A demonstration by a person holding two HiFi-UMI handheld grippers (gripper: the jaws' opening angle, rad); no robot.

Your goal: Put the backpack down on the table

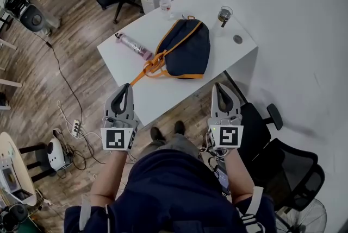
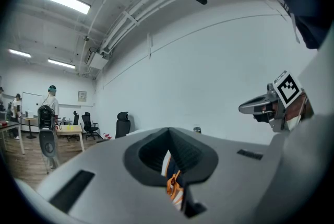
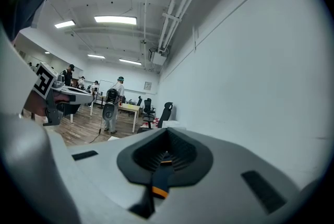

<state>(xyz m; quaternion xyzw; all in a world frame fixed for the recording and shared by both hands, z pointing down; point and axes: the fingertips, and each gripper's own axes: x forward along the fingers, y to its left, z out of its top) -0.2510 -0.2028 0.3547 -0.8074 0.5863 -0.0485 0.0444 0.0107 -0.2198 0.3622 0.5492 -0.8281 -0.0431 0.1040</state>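
Blue backpack [image 1: 187, 50] flat on the worktop [image 1: 163, 93], left hand-held gripper [image 1: 125, 88] and right hand-held gripper [image 1: 219, 87] both clenched, at the near edge.

A white table [image 1: 220, 52] carries a backpack [image 1: 187, 50] (orange-trimmed), pink bottle [image 1: 133, 46], clear bottle [image 1: 165, 4] and glass [image 1: 224, 13].

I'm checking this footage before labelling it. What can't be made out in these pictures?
Backpack: in both gripper views, the shut left tongs and right tongs hide all but a navy-and-orange sliver.
Backpack's underside: hidden by the bag itself, head view.
Lying bottle: label too small to read, head view.
Glass: contents too small to tell, head view.
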